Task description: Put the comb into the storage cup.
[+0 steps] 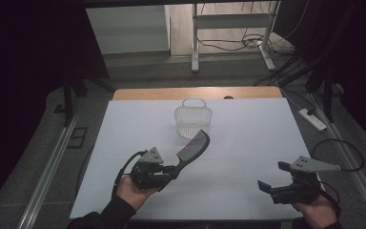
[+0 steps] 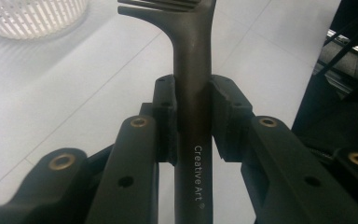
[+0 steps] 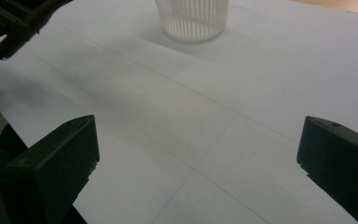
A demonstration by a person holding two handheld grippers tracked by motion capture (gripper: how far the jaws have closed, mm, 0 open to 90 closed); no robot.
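A dark comb (image 1: 194,147) is held above the white table, its toothed end pointing toward a white slotted basket (image 1: 193,120). My left gripper (image 1: 172,170) is shut on the comb's handle (image 2: 193,112), both pads pressing its sides; the handle bears the words "Creative Art". The basket (image 2: 30,16) sits ahead and to the left of that grip. My right gripper (image 1: 272,175) rests near the table's front right, jaws spread wide with nothing between them (image 3: 198,154). The basket (image 3: 192,17) stands far ahead of it.
The white table top (image 1: 248,138) has a wooden strip along its far edge (image 1: 195,92). A metal rail (image 1: 52,162) runs along the left side. A power strip (image 1: 313,119) and cables lie on the floor to the right. A desk frame (image 1: 228,33) stands behind.
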